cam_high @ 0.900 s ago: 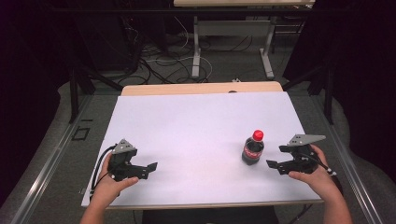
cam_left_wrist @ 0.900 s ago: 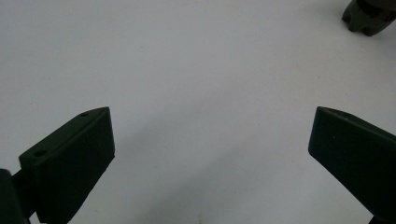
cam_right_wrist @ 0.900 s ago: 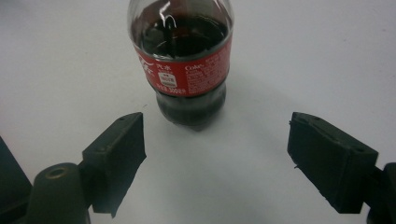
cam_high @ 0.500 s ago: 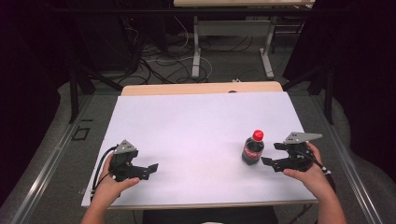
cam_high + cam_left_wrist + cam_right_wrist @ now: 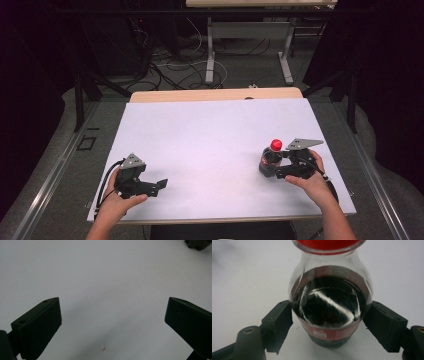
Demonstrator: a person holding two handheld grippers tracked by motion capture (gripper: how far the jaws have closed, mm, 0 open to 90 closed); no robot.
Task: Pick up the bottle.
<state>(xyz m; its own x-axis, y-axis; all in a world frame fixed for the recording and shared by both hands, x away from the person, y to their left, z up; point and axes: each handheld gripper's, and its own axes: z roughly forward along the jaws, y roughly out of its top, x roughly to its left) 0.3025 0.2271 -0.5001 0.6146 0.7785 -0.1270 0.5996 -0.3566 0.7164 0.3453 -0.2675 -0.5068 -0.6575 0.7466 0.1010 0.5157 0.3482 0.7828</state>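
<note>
My right gripper [image 5: 278,167] clamps its jaws on the upright bottle [image 5: 270,159]; my left gripper [image 5: 159,185] rests on the counter [image 5: 210,135], jaws wide apart.

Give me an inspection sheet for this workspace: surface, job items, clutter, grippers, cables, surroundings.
Surface: white tabletop, bare apart from the items below; one tiny dark speck in the left gripper view.
Job's things: cola bottle with red cap, upright near the right edge, dark liquid inside.
Clutter: nothing seen.
Grippers: right gripper has its jaws against both sides of the bottle's body, pads touching it in the right gripper view. Left gripper rests low over the table, jaws wide apart, nothing between them.
Cables: black cable trails from the left gripper; loose cables on the floor beyond the table.
Surroundings: dark room, metal table legs behind.
</note>
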